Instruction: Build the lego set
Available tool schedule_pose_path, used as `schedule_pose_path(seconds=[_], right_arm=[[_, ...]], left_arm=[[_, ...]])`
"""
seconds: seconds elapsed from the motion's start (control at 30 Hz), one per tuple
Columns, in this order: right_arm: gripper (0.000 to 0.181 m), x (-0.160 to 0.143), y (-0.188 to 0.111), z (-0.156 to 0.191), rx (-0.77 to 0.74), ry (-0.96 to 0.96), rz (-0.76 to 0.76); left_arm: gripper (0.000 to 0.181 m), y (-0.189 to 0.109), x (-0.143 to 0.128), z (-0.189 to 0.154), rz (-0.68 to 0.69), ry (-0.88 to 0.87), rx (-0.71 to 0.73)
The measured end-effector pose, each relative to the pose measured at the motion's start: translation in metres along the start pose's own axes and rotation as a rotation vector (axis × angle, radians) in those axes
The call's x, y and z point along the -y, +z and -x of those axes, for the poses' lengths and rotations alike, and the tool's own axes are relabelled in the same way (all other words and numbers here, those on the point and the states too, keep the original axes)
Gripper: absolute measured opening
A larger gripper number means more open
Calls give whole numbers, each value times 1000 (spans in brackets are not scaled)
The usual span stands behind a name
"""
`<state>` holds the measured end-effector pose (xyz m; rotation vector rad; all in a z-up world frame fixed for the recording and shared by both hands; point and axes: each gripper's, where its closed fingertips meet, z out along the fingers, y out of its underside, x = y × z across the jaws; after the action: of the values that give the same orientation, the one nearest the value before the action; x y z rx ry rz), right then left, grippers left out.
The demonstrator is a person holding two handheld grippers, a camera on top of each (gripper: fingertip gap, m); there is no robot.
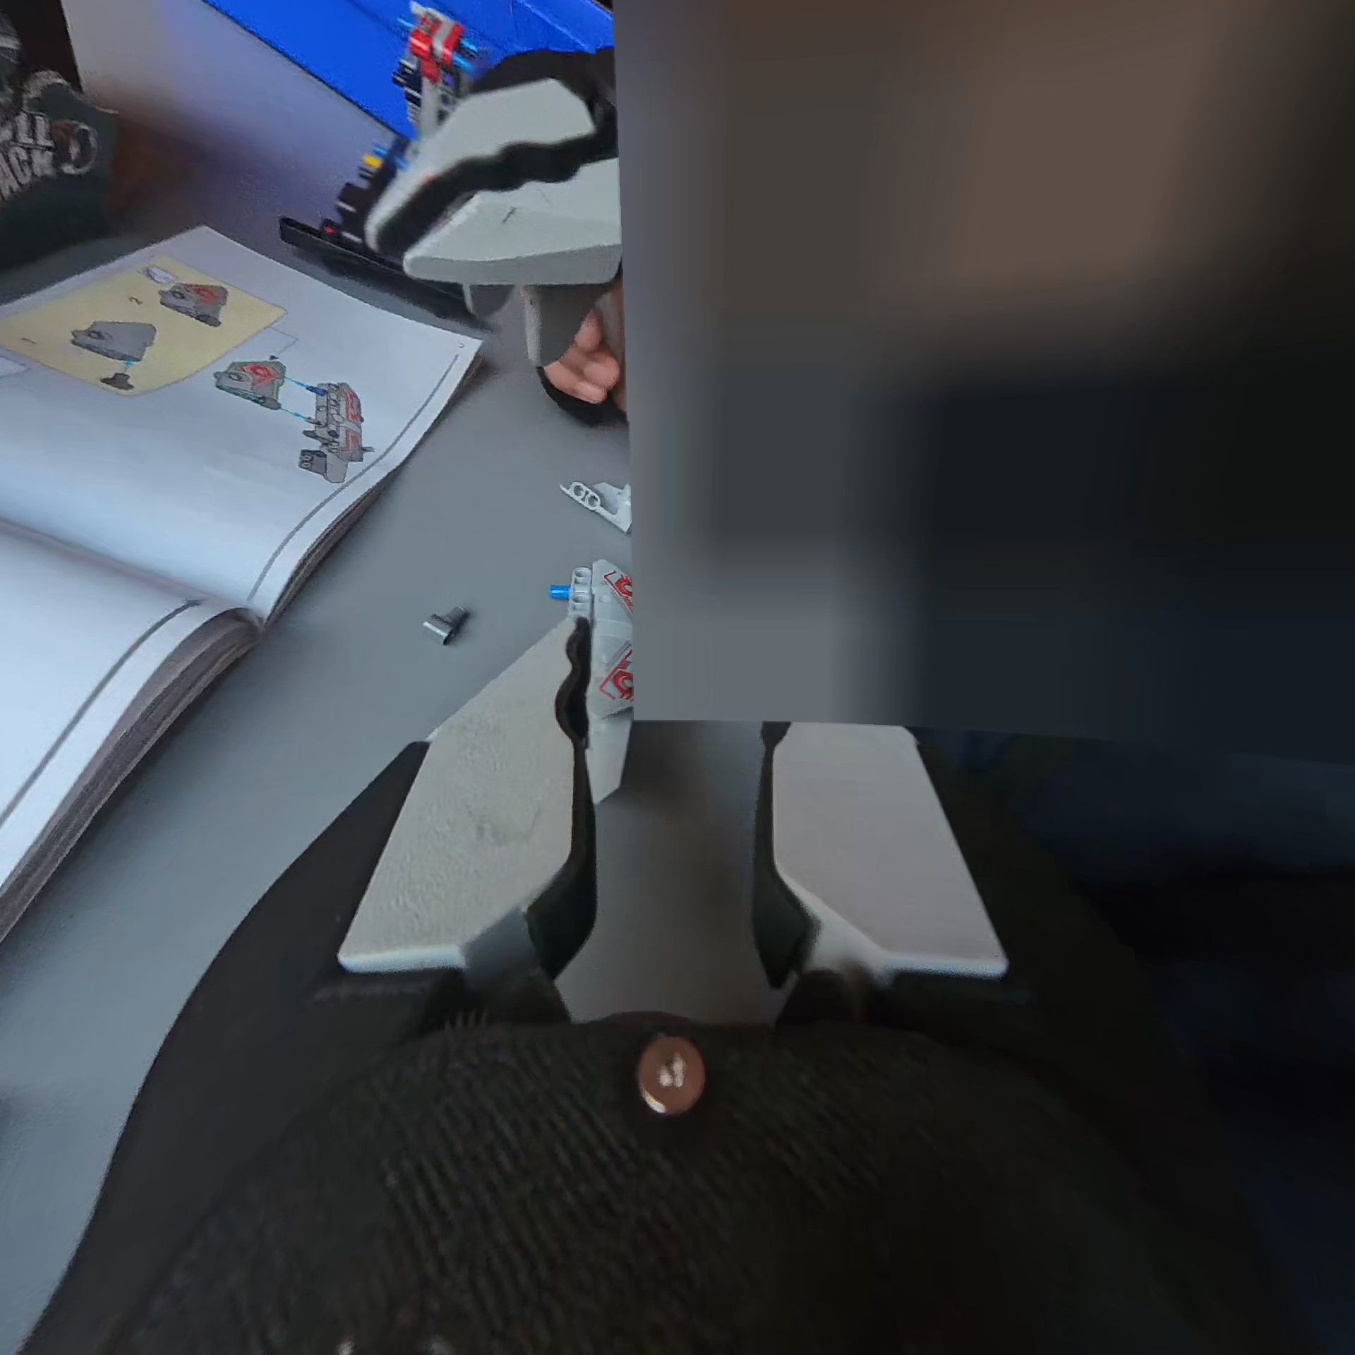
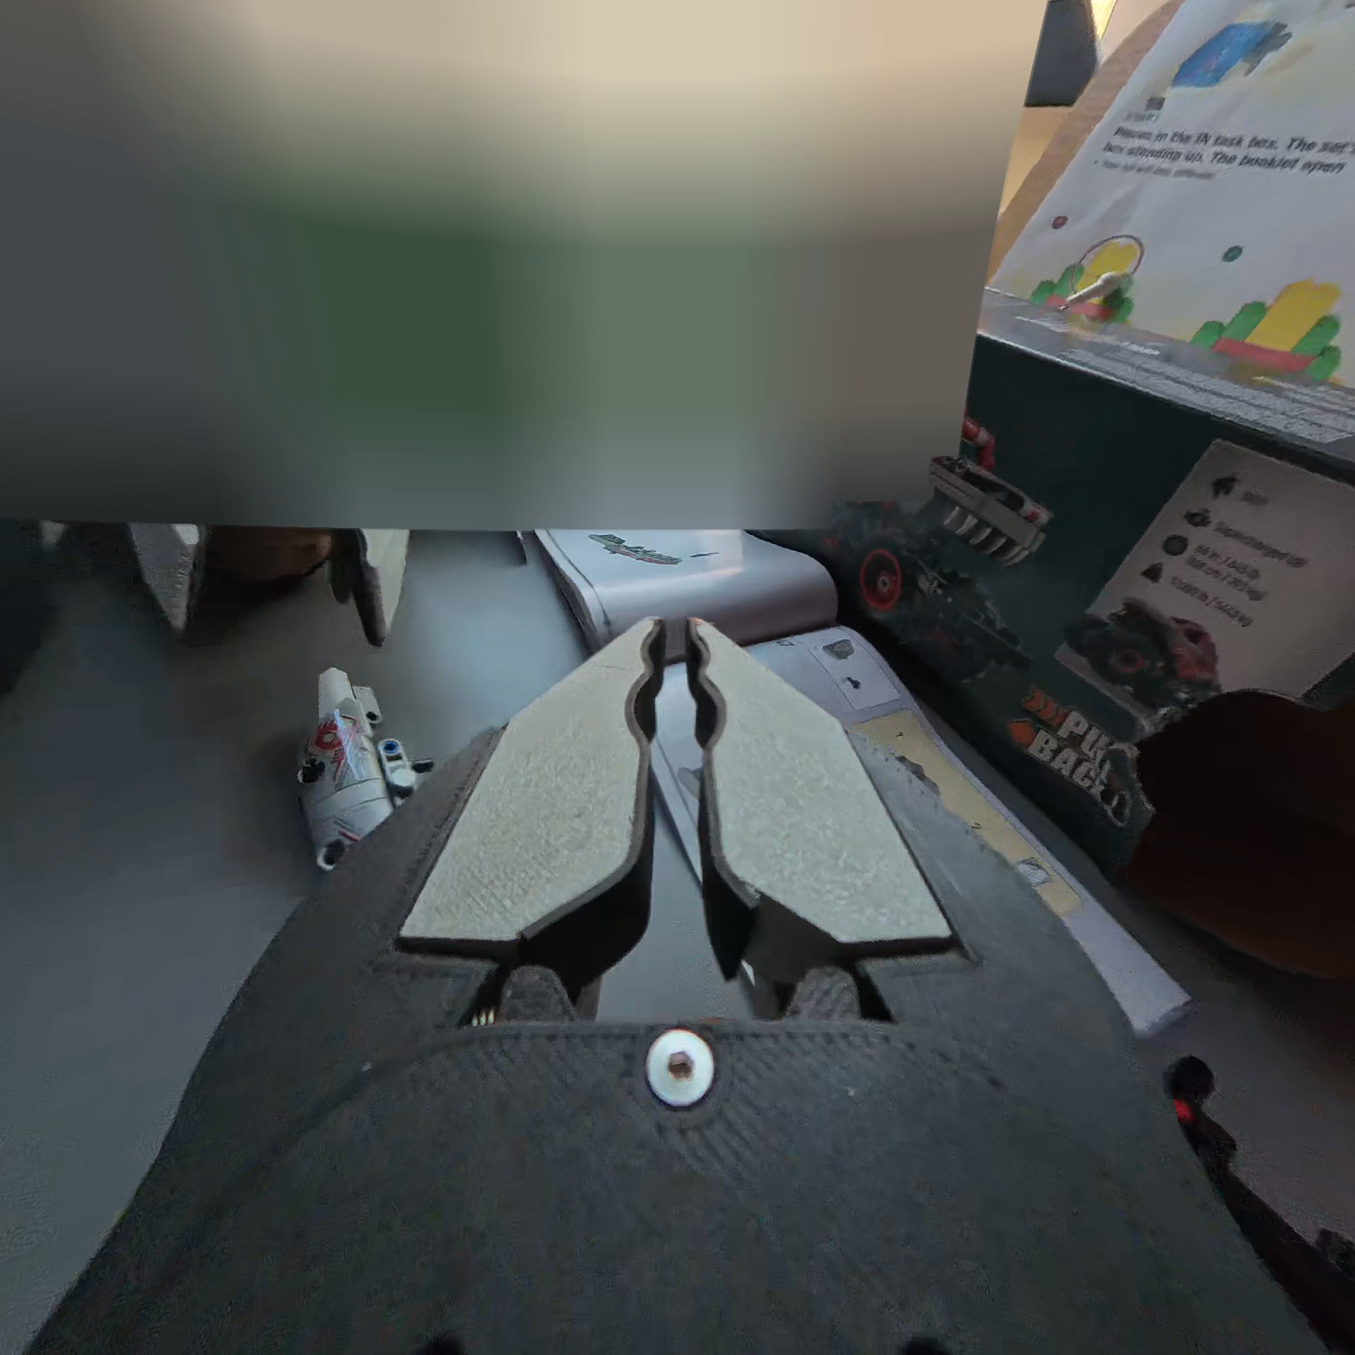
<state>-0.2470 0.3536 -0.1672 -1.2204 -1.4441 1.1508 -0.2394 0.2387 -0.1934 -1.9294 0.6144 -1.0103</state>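
In the left wrist view your left claw has its fingers set apart with nothing visibly between them, though a blurred patch covers the tips of one side, so you cannot be sure of the far end; the grey panel assembly with red markings lies on the grey surface just beyond the left finger, half hidden by the patch. A blue pin sticks out of its near end, a small black connector lies apart to the left, and a pale grey beam sits farther off. The open instruction booklet lies to the left; the right claw hovers beyond it near the partly built model.

In the right wrist view your right claw is nearly closed, a thin gap at the tips, holding nothing; it hangs over the booklet. The same panel assembly lies to the left on the surface, well clear of the fingers; the set's box stands to the right.

Judge the assembly as light, rigid and smooth-sided, likely to slip or twist; take it across its flat long sides, not by the pin; press-fit joints may pop apart if you squeeze hard.
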Motion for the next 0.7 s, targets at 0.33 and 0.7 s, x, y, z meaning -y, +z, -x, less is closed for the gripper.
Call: schedule_pose_path(seconds=[0.33, 0.7], right_arm=[[10, -6, 4, -5, -24, 2, 45], [2, -2, -13, -19, -130, -54, 55]], left_arm=[[40, -3, -6, -5, 8, -43, -28], [33, -17, 4, 31, 15, 173, 286]])
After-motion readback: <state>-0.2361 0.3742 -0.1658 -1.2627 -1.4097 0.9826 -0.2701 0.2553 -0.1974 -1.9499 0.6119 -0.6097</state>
